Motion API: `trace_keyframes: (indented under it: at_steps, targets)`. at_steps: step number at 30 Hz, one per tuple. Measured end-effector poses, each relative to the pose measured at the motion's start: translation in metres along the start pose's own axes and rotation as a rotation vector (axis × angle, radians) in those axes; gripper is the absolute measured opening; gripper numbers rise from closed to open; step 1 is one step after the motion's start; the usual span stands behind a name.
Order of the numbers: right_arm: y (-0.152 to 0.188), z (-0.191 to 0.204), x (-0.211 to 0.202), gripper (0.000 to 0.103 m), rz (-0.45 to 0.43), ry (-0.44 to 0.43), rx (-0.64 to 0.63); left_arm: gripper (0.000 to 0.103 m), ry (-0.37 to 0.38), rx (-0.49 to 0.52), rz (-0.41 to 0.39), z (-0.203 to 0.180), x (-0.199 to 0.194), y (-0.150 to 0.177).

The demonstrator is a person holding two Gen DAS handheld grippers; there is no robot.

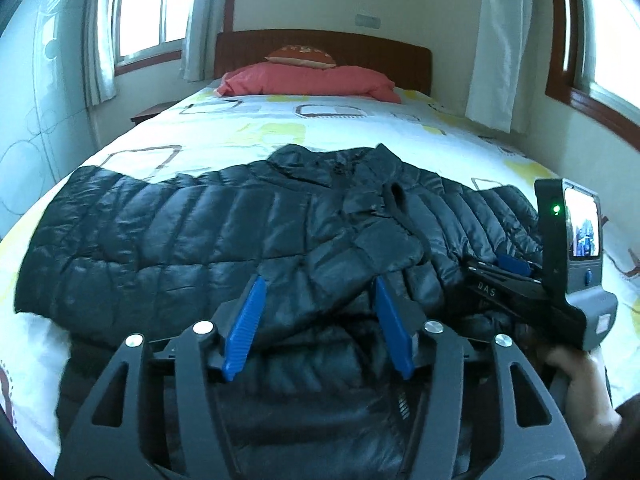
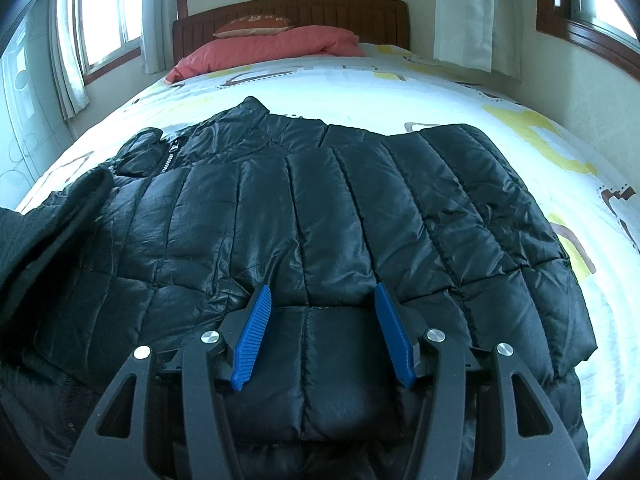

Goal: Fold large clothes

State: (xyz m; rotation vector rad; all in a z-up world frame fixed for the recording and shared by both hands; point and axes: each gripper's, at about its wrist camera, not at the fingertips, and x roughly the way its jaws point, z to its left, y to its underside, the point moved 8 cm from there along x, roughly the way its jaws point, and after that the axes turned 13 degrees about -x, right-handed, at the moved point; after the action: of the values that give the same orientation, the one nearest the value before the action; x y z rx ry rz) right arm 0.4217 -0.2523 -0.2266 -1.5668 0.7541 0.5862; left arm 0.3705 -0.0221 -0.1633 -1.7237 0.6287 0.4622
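Both grippers, left gripper (image 1: 318, 322) and right gripper (image 2: 322, 330), stand apart, clamping nothing, over the puffy black jacket (image 2: 304, 216) spread across the bed (image 2: 460, 92); light, soft, slippery — pinch hem edges.

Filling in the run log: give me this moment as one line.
stage: folding | garment: black puffer jacket spread on bed | left gripper: open over jacket | right gripper: open over jacket

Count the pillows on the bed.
2, both by the headboard: a long pink pillow lies across the bed's head, a smaller orange cushion on it. Others may be hidden.
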Motion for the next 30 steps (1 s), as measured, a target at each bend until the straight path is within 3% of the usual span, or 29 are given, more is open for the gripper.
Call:
trace_keyframes:
  at_steps: [3, 6, 9, 17, 22, 24, 25, 30]
  targets:
    - [-0.003, 0.001, 0.000, 0.059, 0.011, 0.010, -0.006, 0.068, 0.000, -0.031, -0.001, 0.017, -0.015, 0.000]
    - [-0.004, 0.002, -0.007, 0.060, 0.017, 0.015, -0.005, 0.069, -0.008, -0.037, -0.011, 0.035, -0.031, 0.002]
    - [-0.007, 0.011, -0.022, 0.061, -0.004, -0.038, 0.032, 0.070, -0.047, -0.041, -0.042, 0.061, -0.045, 0.001]
    - [-0.031, 0.086, -0.041, 0.061, -0.028, -0.222, 0.035, 0.070, -0.151, -0.193, -0.062, 0.146, -0.054, -0.012]
    - [-0.030, 0.121, -0.022, 0.061, 0.019, -0.250, 0.003, 0.070, -0.187, -0.242, -0.057, 0.176, -0.050, -0.014]
    - [-0.029, 0.127, -0.020, 0.047, 0.017, -0.249, -0.026, 0.070, -0.191, -0.250, -0.051, 0.182, -0.048, -0.014]
    - [-0.029, 0.134, -0.020, 0.026, 0.015, -0.267, -0.051, 0.070, -0.193, -0.251, -0.050, 0.184, -0.048, -0.014]
    - [-0.040, 0.132, -0.040, 0.015, -0.052, -0.219, -0.104, 0.070, -0.186, -0.257, -0.056, 0.188, -0.050, -0.017]
